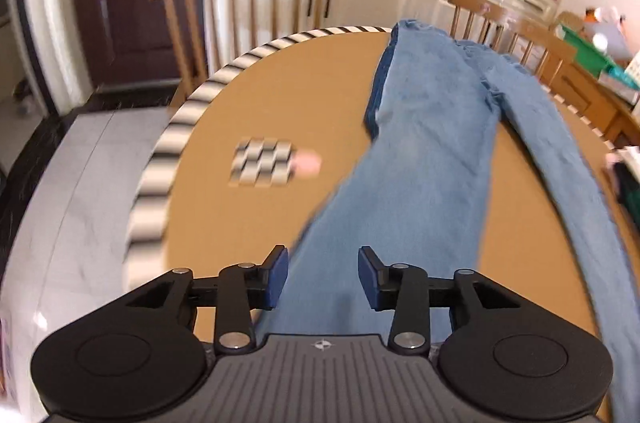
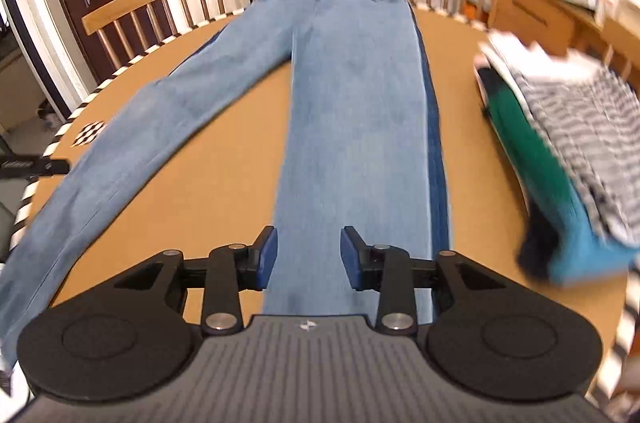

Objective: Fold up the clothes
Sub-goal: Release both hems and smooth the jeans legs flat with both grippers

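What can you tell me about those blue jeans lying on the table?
The jeans are light blue, faded-looking denim with a darker blue stripe down the outer seam. They lie flat on the round brown table, unfolded, waistband at the far edge near the chairs, legs spread apart in a V toward the camera. One leg runs straight, the other angles off to the left. The left gripper and right gripper each hover over a leg with jaws apart, not pinching the fabric. A stack of folded clothes sits apart on the right.

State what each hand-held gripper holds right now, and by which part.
Nothing. The left hand-held gripper and right hand-held gripper are both open, each above a leg of the jeans, pads clear of the denim.
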A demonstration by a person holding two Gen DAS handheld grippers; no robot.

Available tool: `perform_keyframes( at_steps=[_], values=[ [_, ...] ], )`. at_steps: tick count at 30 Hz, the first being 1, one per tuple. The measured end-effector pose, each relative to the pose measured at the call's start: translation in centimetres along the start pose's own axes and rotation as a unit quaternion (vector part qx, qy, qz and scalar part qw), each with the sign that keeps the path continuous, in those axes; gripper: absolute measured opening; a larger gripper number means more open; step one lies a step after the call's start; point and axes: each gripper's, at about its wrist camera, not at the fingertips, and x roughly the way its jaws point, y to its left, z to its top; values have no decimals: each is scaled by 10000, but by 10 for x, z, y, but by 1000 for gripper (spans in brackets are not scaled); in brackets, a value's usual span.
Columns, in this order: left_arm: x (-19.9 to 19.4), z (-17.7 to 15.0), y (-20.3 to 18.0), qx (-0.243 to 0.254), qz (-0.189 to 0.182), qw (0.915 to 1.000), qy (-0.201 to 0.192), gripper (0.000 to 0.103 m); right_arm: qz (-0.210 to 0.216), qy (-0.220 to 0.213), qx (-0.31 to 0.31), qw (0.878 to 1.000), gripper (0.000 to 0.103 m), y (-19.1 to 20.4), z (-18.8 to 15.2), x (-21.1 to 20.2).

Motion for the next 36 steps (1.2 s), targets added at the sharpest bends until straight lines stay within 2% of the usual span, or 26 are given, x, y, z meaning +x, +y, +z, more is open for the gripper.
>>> perform_keyframes(
  at_steps=[1,3,4,6,7,9,10,11,13,15,18,20,25,27,28,30,32,36],
  values=[
    [13,7,-3,37,99,9999,65,42,-66,38,5,10000,37,2,8,9],
    [36,18,-9,87,302,9993,182,56,-26,-31,86,10000,37,6,18,17],
    [40,21,-12,28,382,9990,210,60,2,-113,97,9999,38,8,22,20],
    [40,20,-18,-93,488,9985,246,56,-85,-204,-14,9998,47,13,27,27],
    [37,17,-20,-112,620,9978,217,52,-127,-246,-65,9996,48,15,30,30],
    [29,7,-18,-303,1353,9903,57,56,-221,-209,43,9995,48,14,33,38],
    [26,-2,-13,-535,1614,9854,-38,67,-290,-193,120,9993,48,12,35,41],
    [23,-8,-9,-757,1755,9815,-102,73,-331,-190,210,9991,48,9,36,43],
    [15,-22,-2,-1178,1909,9744,-169,75,-371,-194,436,9982,48,1,38,49],
    [6,-33,-4,-1274,1919,9729,-191,74,-297,-141,621,9975,50,-3,42,56],
    [0,-45,-8,-966,1850,9773,-378,74,-373,-192,424,9982,49,0,43,64],
    [-2,-44,-7,-721,1754,9813,-339,74,-522,-227,289,9980,49,0,41,64],
    [-14,-46,14,-1061,1191,9872,-33,72,-657,-21,349,9972,48,-13,24,56],
    [-19,-52,13,-846,1037,9910,-15,66,-675,129,335,9971,48,-16,16,53],
    [-20,-56,10,-629,993,9931,-47,67,-649,247,359,9969,49,-17,11,54],
    [-24,-63,7,-401,916,9950,-58,68,-600,472,397,9963,56,-19,0,55],
    [-25,-64,6,-378,876,9954,34,68,-619,357,109,9974,63,-14,-14,55],
    [-27,-66,7,-397,838,9956,128,74,-605,192,87,9979,65,-15,-30,55]
  ],
)
